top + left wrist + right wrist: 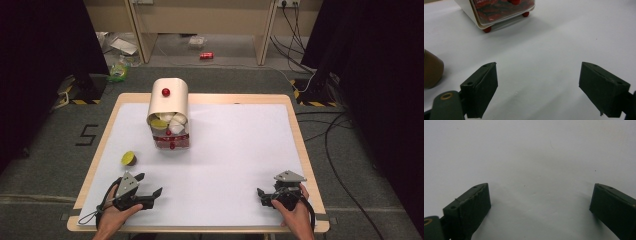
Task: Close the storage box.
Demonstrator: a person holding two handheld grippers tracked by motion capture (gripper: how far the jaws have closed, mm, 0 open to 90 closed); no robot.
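Both the left gripper (150, 186) and right gripper (266, 195) rest released and empty on the worktop (235, 150), so picking up the nearby lime (128, 158) looks next.

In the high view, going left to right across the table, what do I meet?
Left gripper → yellow-green fruit → cream bread-bin-style box with red knobs → right gripper, all on the white table top.
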